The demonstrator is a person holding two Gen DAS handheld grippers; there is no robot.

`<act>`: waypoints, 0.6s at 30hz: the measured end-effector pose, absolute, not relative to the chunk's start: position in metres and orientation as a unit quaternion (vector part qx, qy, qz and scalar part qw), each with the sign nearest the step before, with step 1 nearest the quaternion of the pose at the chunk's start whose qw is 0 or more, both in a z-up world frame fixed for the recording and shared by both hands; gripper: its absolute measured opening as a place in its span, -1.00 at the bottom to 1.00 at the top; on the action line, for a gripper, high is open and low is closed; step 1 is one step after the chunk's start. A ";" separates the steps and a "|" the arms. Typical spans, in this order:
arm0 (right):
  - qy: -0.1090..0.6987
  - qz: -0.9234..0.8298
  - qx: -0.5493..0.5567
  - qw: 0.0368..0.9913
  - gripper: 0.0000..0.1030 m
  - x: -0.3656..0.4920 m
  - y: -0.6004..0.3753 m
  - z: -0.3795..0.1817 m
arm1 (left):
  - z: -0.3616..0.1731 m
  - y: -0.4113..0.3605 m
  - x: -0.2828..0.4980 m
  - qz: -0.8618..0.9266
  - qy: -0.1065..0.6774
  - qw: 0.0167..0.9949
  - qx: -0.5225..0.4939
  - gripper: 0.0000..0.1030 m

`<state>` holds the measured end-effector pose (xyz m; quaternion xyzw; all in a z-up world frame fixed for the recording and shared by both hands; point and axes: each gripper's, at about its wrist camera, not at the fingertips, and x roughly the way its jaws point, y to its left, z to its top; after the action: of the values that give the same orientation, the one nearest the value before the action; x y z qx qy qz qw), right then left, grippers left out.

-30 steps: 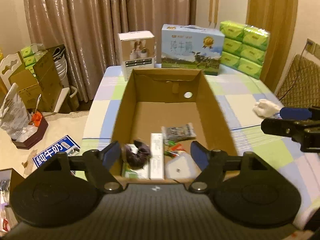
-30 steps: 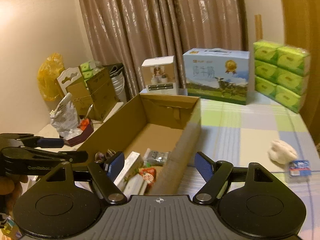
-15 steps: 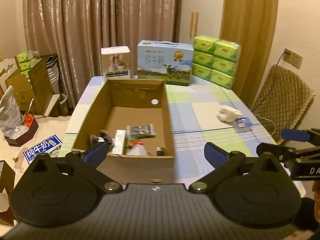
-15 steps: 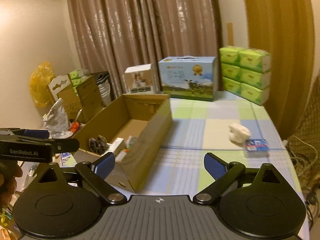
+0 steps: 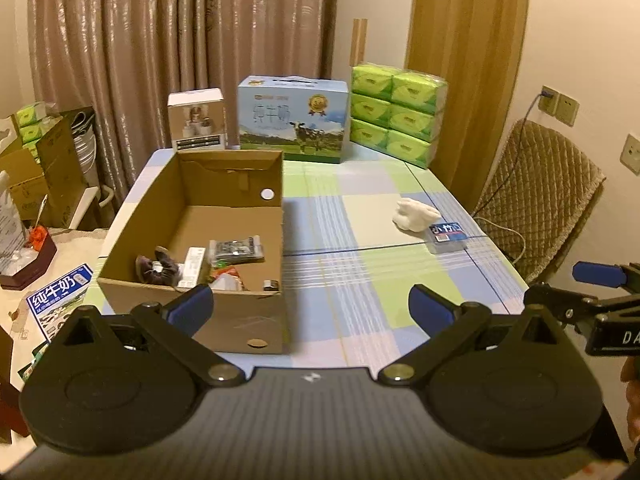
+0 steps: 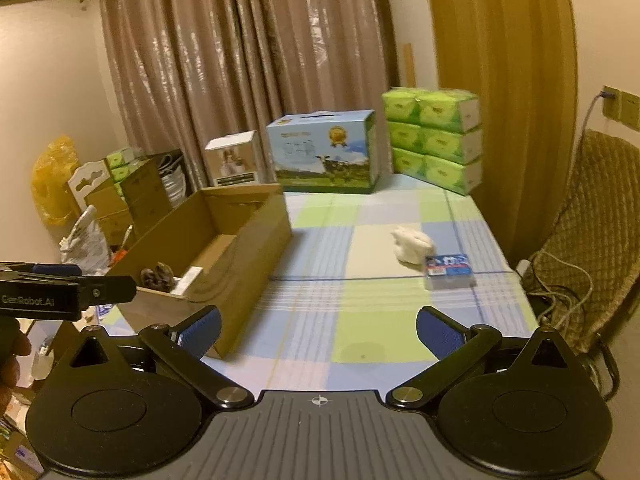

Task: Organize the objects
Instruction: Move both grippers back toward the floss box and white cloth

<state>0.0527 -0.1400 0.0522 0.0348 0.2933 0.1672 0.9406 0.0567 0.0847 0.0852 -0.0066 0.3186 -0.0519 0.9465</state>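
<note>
An open cardboard box (image 5: pixel 240 322) stands on the left of the checked table (image 5: pixel 360 280). Inside its near end lie a dark fuzzy item (image 5: pixel 158 270), a slim white carton (image 5: pixel 192 266) and a dark packet (image 5: pixel 236 248). A white soft lump (image 5: pixel 414 214) and a small blue pack (image 5: pixel 447 236) lie on the table's right side. My left gripper (image 5: pixel 310 306) hangs open and empty in front of the box's near right corner. My right gripper (image 6: pixel 319 326) is opening, with nothing between its jaws, over the table's near edge, with the box (image 6: pixel 248 248) to its left.
At the table's far end stand a white box (image 5: pixel 196 120), a blue milk case (image 5: pixel 292 120) and stacked green tissue packs (image 5: pixel 396 116). A padded chair (image 5: pixel 536 200) with cables is on the right. Cartons and bags crowd the floor on the left (image 5: pixel 44 184).
Both grippers have drawn back from the box and their jaws have spread wider. The box now looks smaller and farther, and more of the table shows.
</note>
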 end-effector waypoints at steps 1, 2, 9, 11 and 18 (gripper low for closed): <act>0.294 0.162 0.036 0.941 0.96 0.052 -0.146 0.051 | 0.085 0.081 0.057 -0.055 0.318 0.946 -0.004 0.98; 0.294 0.157 0.037 0.942 0.96 0.051 -0.151 0.050 | 0.084 0.078 0.058 -0.059 0.318 0.946 -0.002 0.98; 0.296 0.116 0.053 0.947 0.96 0.052 -0.191 0.044 | 0.076 0.049 0.070 -0.080 0.326 0.942 0.005 0.98; 0.296 0.109 0.057 0.947 0.96 0.051 -0.199 0.044 | 0.073 0.041 0.075 -0.086 0.328 0.941 0.006 0.98; 0.300 0.090 0.065 0.947 0.96 0.052 -0.221 0.039 | 0.063 0.017 0.088 -0.103 0.339 0.935 0.015 0.98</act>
<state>0.0516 -0.2213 0.0388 0.0648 0.3003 0.0896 0.9474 0.0885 0.0172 0.0625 0.0148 0.3386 -0.1028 0.9352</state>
